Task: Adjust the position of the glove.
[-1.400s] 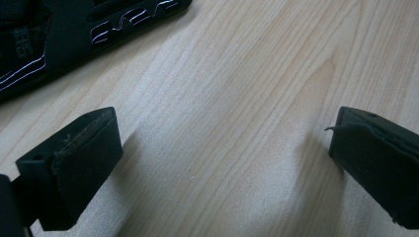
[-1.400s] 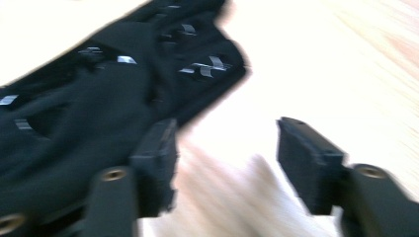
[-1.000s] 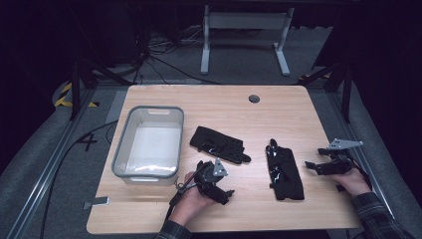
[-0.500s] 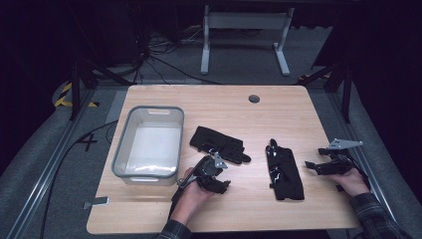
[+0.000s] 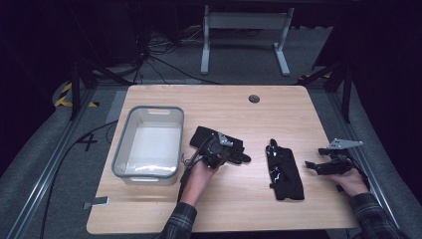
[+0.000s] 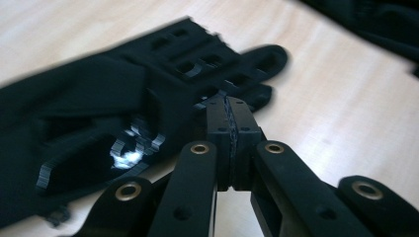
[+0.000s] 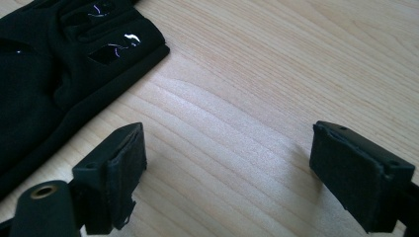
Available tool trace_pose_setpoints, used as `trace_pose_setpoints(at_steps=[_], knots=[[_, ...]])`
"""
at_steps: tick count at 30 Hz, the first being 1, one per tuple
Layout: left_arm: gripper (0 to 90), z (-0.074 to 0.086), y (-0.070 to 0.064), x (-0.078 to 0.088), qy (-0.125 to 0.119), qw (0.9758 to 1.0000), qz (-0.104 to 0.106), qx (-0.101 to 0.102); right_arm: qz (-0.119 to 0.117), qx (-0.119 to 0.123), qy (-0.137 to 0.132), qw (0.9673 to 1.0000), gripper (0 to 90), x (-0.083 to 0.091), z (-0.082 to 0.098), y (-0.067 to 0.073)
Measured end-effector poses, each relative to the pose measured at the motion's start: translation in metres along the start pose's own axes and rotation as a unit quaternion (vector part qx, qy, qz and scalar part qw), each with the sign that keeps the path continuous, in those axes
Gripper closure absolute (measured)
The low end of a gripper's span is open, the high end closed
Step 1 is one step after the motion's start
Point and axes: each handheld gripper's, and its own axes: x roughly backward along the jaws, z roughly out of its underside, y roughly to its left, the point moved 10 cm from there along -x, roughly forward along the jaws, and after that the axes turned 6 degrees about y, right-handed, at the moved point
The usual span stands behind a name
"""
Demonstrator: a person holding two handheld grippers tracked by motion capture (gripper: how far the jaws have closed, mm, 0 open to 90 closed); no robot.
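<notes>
Two black gloves lie flat on the wooden table. My left gripper hovers over the left glove. Its jaws have just been closing and now stand shut, pad against pad. In the left gripper view the tips of this gripper rest at the edge of that glove; I cannot tell whether any fabric is pinched. Beside the right glove, my right gripper sits low at the table's right edge. In the right gripper view this gripper is open over bare wood, the glove at its left.
An empty clear plastic bin stands on the left part of the table, close to the left glove. A round cable hole sits near the far edge. Beyond the table are a white stand's legs and cables on the floor.
The left hand has moved away from the front edge and up onto the left glove, and its jaws have closed. The right hand and both gloves have stayed in place.
</notes>
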Motion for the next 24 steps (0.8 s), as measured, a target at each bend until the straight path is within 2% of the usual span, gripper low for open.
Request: trace_pose_setpoints(at_steps=[1, 3, 4, 6, 10, 13, 18, 24], knots=[[89.8, -0.002, 0.003, -0.002, 0.001, 1.0, 0.002, 0.006, 0.0, 0.0, 0.0, 1.0, 14.7, 0.0, 0.0, 0.0], [89.7, -0.004, 0.013, -0.008, 0.014, 0.9998, -0.017, 0.005, 0.0, 0.0, 0.0, 1.0, 14.7, 0.0, 0.0, 0.0], [89.8, -0.004, 0.013, -0.008, 0.014, 0.9998, -0.017, 0.005, 0.0, 0.0, 0.0, 1.0, 14.7, 0.0, 0.0, 0.0], [89.7, -0.006, 0.021, -0.01, 0.013, 0.9994, -0.031, 0.013, 0.0, -0.001, 0.0, 1.0, 14.7, 0.0, 0.0, 0.0], [89.8, -0.005, 0.037, -0.012, 0.019, 0.9983, -0.046, 0.031, 0.0, -0.001, 0.0, 1.0, 14.7, 0.0, 0.0, 0.0], [89.8, -0.003, 0.043, -0.014, 0.027, 0.9977, -0.048, 0.041, 0.0, -0.001, 0.0, 1.0, 14.7, 0.0, 0.0, 0.0], [89.8, 0.008, 0.043, -0.026, 0.061, 0.996, -0.046, 0.046, 0.0, -0.001, 0.0, 1.0, 14.7, 0.0, 0.0, 0.0], [89.8, 0.013, 0.03, -0.024, 0.076, 0.9952, -0.04, 0.047, 0.0, -0.001, 0.0, 1.0, 14.7, 0.0, 0.0, 0.0]])
